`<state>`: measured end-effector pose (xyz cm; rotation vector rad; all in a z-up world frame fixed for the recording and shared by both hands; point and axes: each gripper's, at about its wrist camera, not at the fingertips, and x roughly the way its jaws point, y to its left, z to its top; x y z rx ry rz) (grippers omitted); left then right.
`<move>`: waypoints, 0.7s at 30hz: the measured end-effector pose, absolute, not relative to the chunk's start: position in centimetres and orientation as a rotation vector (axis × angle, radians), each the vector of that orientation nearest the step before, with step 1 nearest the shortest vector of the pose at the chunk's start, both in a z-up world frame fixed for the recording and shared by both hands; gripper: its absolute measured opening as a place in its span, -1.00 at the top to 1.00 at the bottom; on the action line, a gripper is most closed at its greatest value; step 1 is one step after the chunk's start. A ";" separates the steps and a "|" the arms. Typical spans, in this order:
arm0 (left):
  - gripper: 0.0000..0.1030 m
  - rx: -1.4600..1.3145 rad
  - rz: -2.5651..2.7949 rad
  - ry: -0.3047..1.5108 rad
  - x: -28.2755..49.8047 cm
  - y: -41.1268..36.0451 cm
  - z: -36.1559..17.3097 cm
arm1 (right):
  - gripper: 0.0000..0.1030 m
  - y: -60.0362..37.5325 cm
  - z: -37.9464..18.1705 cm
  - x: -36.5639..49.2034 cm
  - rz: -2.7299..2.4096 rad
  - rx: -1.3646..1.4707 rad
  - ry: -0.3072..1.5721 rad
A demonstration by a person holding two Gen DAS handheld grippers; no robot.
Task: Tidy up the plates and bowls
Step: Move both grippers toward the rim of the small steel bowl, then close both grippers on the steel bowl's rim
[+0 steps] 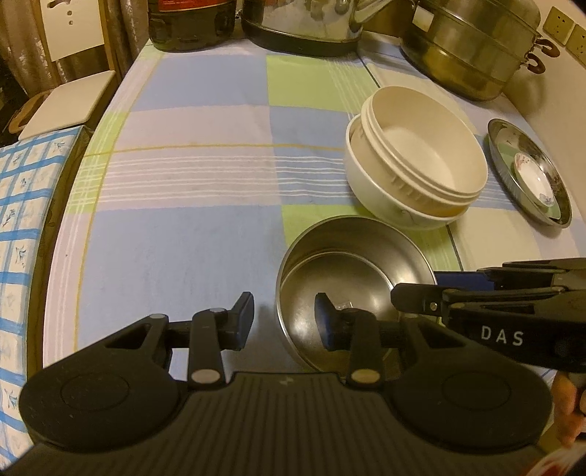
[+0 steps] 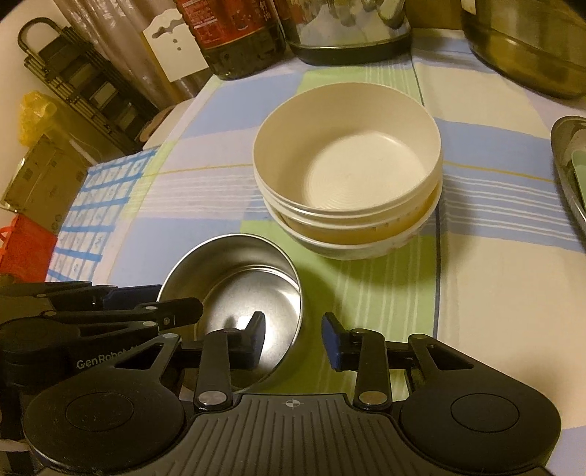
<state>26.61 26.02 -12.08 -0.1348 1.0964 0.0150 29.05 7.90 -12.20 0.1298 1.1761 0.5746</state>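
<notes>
A steel bowl (image 1: pixel 348 271) stands on the checked tablecloth, with a second steel bowl nested inside; it also shows in the right wrist view (image 2: pixel 241 282). My left gripper (image 1: pixel 284 322) is open, its jaws astride the bowl's left rim. My right gripper (image 2: pixel 293 338) is open, its jaws astride the bowl's right rim. Neither grips it. Behind stands a stack of cream bowls (image 1: pixel 417 161), tilted in a white bowl (image 2: pixel 348 164). A steel plate (image 1: pixel 531 172) holding small dishes lies at the right.
A dark bottle (image 1: pixel 190 22), a steel kettle (image 1: pixel 304 22) and a steel steamer pot (image 1: pixel 472 47) line the table's back edge. A blue-checked cloth (image 1: pixel 22 205) covers something off the left edge. A folded rack (image 2: pixel 84 80) stands beyond.
</notes>
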 end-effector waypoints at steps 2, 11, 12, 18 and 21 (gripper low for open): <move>0.40 -0.131 0.012 1.099 26.8 26.1 -12.2 | 0.38 8.0 -12.3 29.1 0.569 0.127 1.176; 0.67 -0.131 0.000 1.121 27.0 26.0 -12.9 | 0.67 7.9 -12.6 29.0 0.554 0.127 1.175; 0.71 -0.135 -0.002 1.123 27.0 26.0 -13.0 | 0.71 8.0 -12.6 29.0 0.556 0.125 1.173; 0.80 -0.142 0.004 1.124 26.6 26.0 -13.0 | 0.76 8.1 -12.5 28.8 0.563 0.103 1.164; 0.81 -0.142 0.004 1.128 26.3 26.0 -12.9 | 0.77 8.2 -12.5 28.8 0.567 0.099 1.168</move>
